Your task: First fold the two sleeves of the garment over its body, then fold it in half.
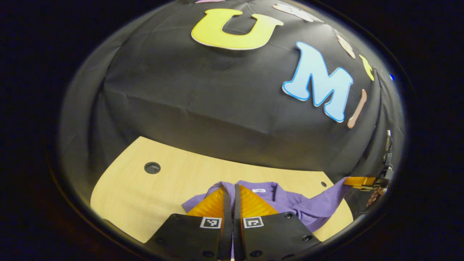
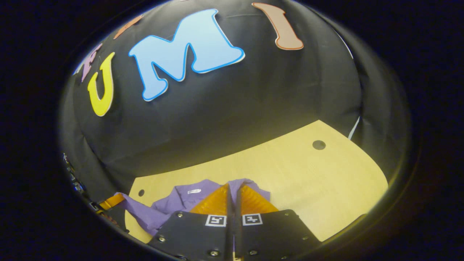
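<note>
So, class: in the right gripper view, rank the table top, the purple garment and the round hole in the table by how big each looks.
Largest to smallest, as they look:
1. table top
2. purple garment, partly hidden behind the gripper, so its full extent is unsure
3. round hole

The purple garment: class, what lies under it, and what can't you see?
Under the purple garment lies the wooden table, bare around it. Each gripper's closed fingers cover the pinched cloth, so the folds there are hidden.

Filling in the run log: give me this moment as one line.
left tongs: shut on purple garment | right tongs: shut on garment | garment: lifted, bunched between them | table: wooden
</note>
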A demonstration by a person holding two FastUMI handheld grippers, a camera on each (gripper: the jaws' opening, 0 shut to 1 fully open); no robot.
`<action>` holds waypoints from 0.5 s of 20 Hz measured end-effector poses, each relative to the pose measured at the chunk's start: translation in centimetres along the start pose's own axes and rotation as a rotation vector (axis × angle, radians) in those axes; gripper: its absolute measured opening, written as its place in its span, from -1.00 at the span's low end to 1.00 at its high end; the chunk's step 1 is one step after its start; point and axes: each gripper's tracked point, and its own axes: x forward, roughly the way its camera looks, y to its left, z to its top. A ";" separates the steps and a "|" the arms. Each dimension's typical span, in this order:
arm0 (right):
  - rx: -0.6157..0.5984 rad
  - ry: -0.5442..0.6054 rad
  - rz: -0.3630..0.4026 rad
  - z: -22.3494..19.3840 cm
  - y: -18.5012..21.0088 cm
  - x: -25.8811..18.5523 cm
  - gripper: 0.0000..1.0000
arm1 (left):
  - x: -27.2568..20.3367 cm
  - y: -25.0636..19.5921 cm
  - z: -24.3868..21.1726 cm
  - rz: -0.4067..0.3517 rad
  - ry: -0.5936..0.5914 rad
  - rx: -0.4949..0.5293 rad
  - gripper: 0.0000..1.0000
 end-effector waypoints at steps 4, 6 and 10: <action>0.020 0.055 -0.017 -0.7 -1.2 6.2 -0.96 | 4.2 2.6 -1.3 0.066 0.010 0.018 -0.85; 0.023 0.073 -0.033 -1.5 -2.0 8.8 -0.96 | 6.1 3.8 -2.2 0.105 0.007 0.022 -0.85; 0.029 0.082 -0.041 -2.3 -3.3 12.0 -0.96 | 8.8 4.5 -2.8 0.153 -0.009 0.080 -0.84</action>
